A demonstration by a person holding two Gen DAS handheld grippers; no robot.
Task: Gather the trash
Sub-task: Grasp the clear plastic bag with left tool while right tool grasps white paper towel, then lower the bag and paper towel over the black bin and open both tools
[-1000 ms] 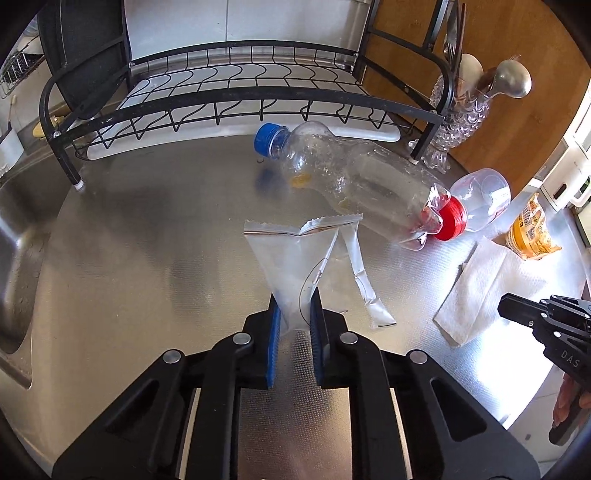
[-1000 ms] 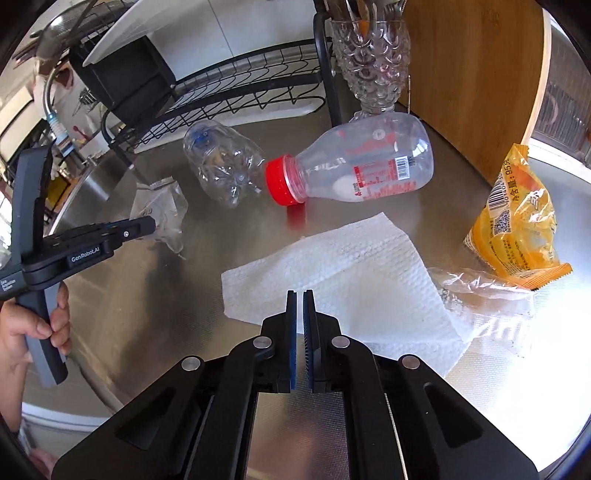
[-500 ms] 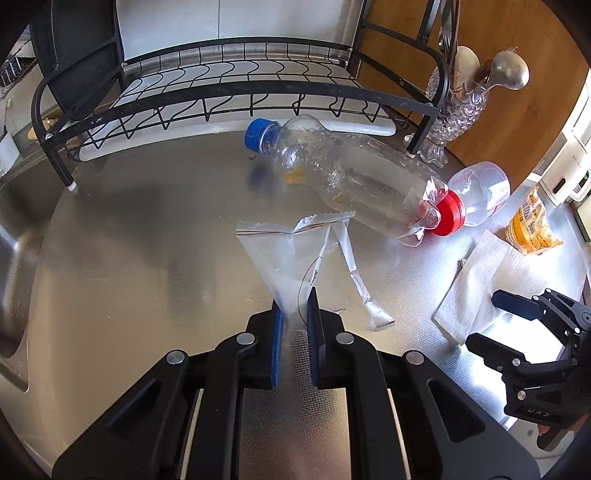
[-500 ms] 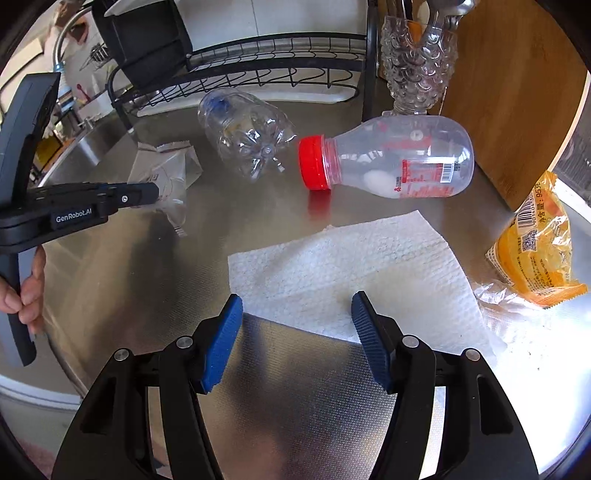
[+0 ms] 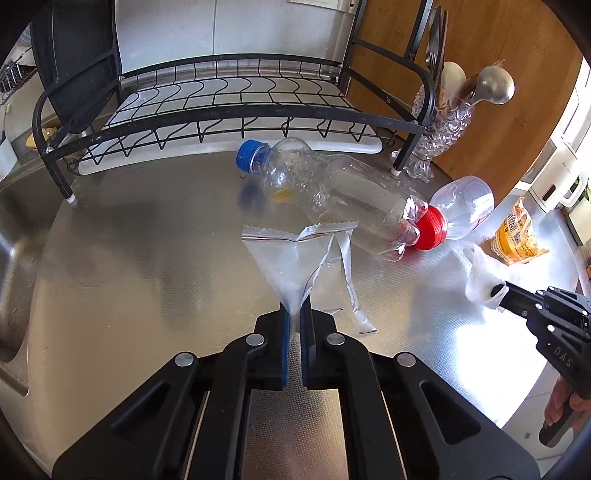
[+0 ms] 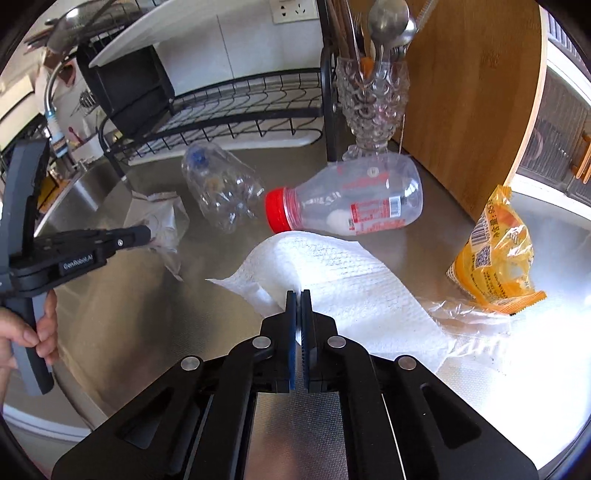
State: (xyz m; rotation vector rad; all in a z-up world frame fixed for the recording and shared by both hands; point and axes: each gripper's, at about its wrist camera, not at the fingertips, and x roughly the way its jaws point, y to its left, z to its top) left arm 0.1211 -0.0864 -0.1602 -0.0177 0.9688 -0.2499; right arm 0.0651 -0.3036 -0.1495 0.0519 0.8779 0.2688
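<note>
A home kitchen: a stainless steel bench (image 5: 110,258) with a sink (image 5: 11,258) at its edge, a black wire dish rack (image 5: 221,107), a glass holder of spoons (image 6: 373,85), a faucet (image 6: 50,107) and a wall socket (image 6: 293,11).

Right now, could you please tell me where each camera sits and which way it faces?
Left wrist: on the left gripper, angled down over the counter, pinching a clear wrapper; a hand shows at right.
Right wrist: on the right gripper, facing the rack, pinching a paper towel; a hand shows at left.
Shared: both bottles, yellow packet, rack.
</note>
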